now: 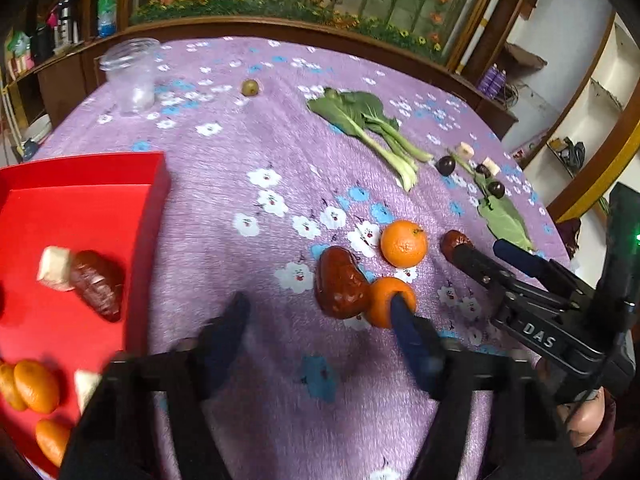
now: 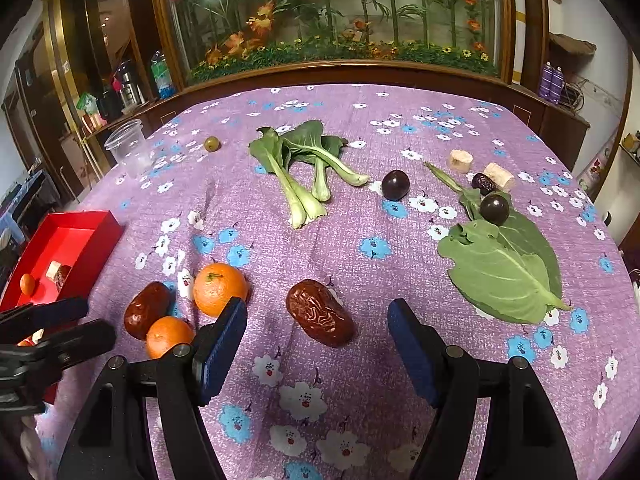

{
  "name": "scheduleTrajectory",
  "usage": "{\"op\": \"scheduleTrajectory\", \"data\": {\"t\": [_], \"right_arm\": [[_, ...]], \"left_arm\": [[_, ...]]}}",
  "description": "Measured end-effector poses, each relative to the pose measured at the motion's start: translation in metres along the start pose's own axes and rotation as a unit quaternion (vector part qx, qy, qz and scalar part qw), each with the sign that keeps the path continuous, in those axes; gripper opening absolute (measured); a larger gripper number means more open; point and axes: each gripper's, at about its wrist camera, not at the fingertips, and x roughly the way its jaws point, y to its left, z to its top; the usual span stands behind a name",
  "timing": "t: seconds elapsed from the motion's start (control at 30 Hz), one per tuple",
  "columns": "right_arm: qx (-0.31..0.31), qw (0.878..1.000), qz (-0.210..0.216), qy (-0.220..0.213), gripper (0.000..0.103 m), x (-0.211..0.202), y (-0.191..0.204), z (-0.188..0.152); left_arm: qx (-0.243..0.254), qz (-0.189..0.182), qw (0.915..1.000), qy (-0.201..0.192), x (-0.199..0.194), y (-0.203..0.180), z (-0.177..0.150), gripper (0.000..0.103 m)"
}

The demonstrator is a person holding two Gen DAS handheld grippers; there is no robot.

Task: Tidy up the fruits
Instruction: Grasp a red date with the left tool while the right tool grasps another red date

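The red tray (image 1: 80, 176) at the left holds a wrinkled date, white chunks and several small oranges. My left gripper (image 1: 318, 300) is open over the purple cloth, nothing pressed between its pads. A brown date (image 1: 340, 284) lies just ahead, near its right finger, whose tip overlaps a small orange (image 1: 382, 300). A bigger orange (image 1: 403, 243) sits behind. My right gripper (image 2: 316, 306) is open, with a second date (image 2: 320, 312) lying between its fingertips, untouched. The right wrist view shows the left gripper (image 2: 98, 318) just left of the first date (image 2: 146, 310).
Bok choy (image 2: 304, 168) lies mid-table, and a large green leaf (image 2: 504, 272) at the right. Two dark plums (image 2: 395, 185) (image 2: 494, 209), white chunks (image 2: 460, 160) and another date sit beyond. A clear plastic cup (image 2: 128, 144) and a small green fruit (image 2: 212, 143) stand far left.
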Motion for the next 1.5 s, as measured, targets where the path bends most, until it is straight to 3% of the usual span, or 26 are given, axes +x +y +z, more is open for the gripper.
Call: {"op": "scheduleTrajectory", "data": {"t": [0.1,0.27,0.37,0.57,0.67,0.73,0.77,0.8,0.83,0.87,0.93,1.27,1.5], "right_arm": [[-0.001,1.0,0.003,0.0,0.074,0.002,-0.003,-0.001],[0.005,1.0,0.011,0.026,0.052,0.011,-0.007,-0.004],[0.007,0.999,0.013,0.033,0.051,0.013,-0.007,-0.006],[0.007,0.999,0.015,0.033,0.051,0.014,-0.005,-0.006],[0.009,0.999,0.015,0.03,0.051,0.014,-0.005,-0.006],[0.007,1.0,0.014,0.028,0.051,0.014,-0.004,-0.006],[0.004,1.0,0.014,0.027,0.051,0.014,-0.003,-0.006],[0.0,1.0,0.016,0.027,0.05,0.015,-0.002,-0.006],[-0.002,0.999,0.017,0.027,0.039,0.015,-0.001,-0.007],[-0.004,1.0,0.016,0.025,0.034,0.015,0.0,-0.007],[-0.006,1.0,0.019,0.024,0.031,0.014,0.001,-0.007],[0.011,0.999,0.04,0.003,0.029,0.002,-0.004,-0.007],[0.014,0.999,0.046,0.011,0.034,0.005,-0.004,-0.006]], "left_arm": [[0.002,-0.009,0.9999,0.007,0.009,-0.001,0.003,0.044],[0.011,0.003,0.9999,-0.004,0.015,-0.009,0.009,0.044],[0.002,0.004,1.0,-0.006,0.019,-0.006,0.014,0.045],[-0.027,0.007,0.9996,-0.007,0.029,0.007,0.018,0.063],[-0.025,0.004,0.9996,-0.012,0.03,0.007,0.019,0.063],[-0.022,-0.004,0.9996,-0.014,0.031,0.007,0.019,0.057],[-0.022,-0.019,0.9995,-0.013,0.031,0.007,0.02,0.038],[-0.023,-0.028,0.9993,-0.012,0.031,0.006,0.02,0.038],[-0.019,-0.023,0.9995,-0.014,0.031,0.004,0.02,0.037],[-0.011,-0.017,0.9997,-0.017,0.029,0.002,0.019,0.036],[-0.008,-0.018,0.9996,-0.02,0.027,0.0,0.017,0.035],[0.006,-0.01,0.9993,-0.037,-0.001,-0.005,0.003,0.032],[0.01,0.014,0.9998,0.001,0.015,-0.001,0.002,0.033]]}}
